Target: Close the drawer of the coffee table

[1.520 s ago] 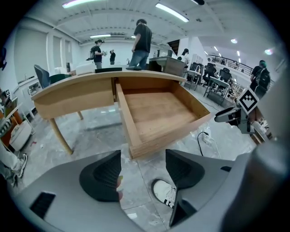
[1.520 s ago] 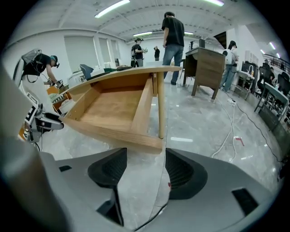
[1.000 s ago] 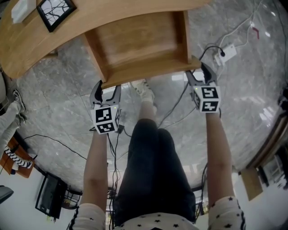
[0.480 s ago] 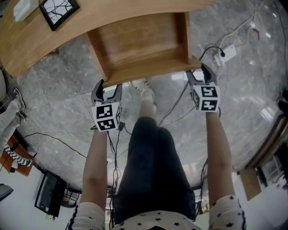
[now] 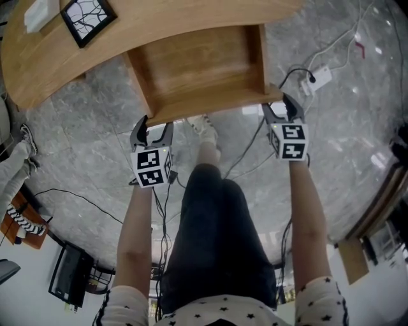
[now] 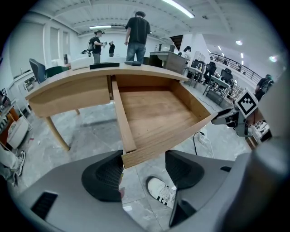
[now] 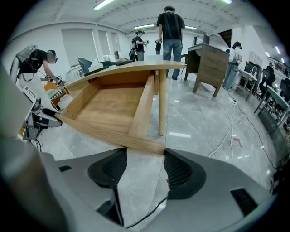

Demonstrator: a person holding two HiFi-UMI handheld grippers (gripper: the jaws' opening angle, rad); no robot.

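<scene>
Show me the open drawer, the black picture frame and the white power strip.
drawer [image 5: 197, 60], head view, its bare wooden bottom.
black picture frame [image 5: 88, 16], head view, middle of its picture.
white power strip [image 5: 317, 77], head view, middle of its body.

The head view looks steeply down onto the drawer [image 5: 197, 63], the left gripper [image 5: 152, 130] and the right gripper [image 5: 282, 109]. The 2 gripper views look low and close, the drawer's front edge at the jaws' tips, perhaps touching; all 3 share it.
</scene>
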